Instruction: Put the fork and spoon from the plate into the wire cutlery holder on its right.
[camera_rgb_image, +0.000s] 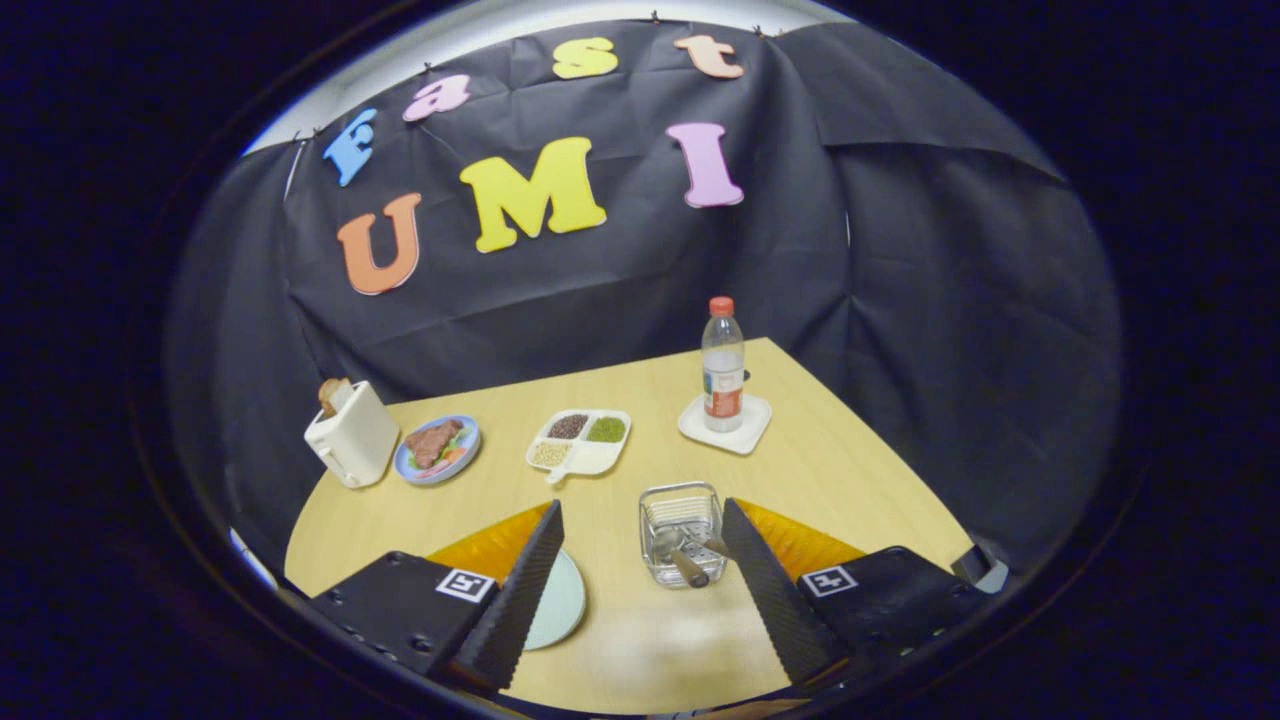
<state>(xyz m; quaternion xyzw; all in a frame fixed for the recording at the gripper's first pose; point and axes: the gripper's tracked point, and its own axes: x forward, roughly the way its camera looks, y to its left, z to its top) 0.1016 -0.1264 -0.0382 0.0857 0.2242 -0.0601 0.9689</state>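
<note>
Over the wooden table (830, 470), tongs (640, 560) gape empty above the wire cutlery holder (683, 530).

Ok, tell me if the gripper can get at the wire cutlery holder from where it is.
Probably yes. The gripper is open, nothing between its fingers, and the wire cutlery holder stands just ahead of them beside the right finger, with bare table in between.
</note>
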